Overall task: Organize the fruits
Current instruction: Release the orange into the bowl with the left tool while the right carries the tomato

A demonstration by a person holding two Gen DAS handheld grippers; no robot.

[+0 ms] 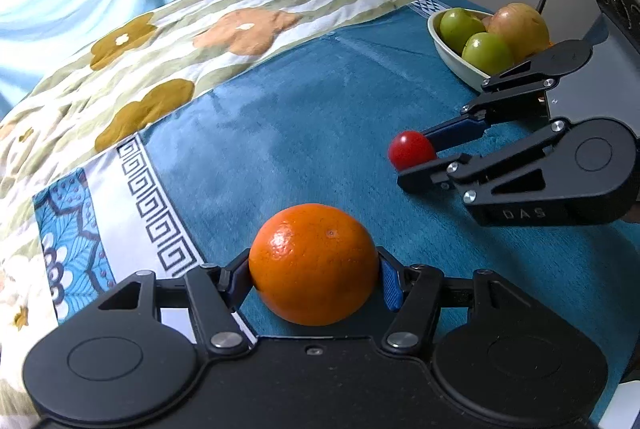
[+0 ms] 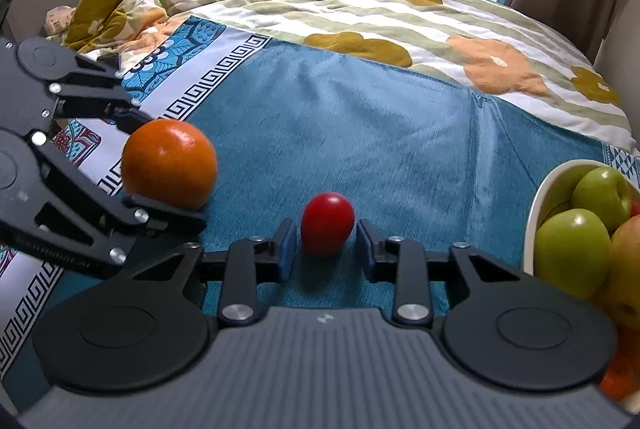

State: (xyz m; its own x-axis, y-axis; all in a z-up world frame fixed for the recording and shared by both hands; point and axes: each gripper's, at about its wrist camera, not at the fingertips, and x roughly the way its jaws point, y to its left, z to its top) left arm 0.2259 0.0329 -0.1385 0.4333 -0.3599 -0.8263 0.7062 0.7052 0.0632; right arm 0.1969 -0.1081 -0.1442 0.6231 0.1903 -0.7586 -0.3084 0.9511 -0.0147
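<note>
Teal cloth: covered the bed, carrying the loose fruit.
Bowl: sat at the cloth's far edge, already holding green apples and a yellowish one.
Orange: pinched in the left claw, clenched on both sides.
Red fruit: lay on the cloth between the right claw's released pads, gaps visible.
Risk: closing off-centre could likely squirt that small round fruit away; the crowded bowl might shed an apple.

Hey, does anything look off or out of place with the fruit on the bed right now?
Nothing damaged or spilled. Two fruits sit outside the bowl on the blue cloth: an orange gripped in the left gripper, and a small red fruit between the right gripper's open jaws.
</note>
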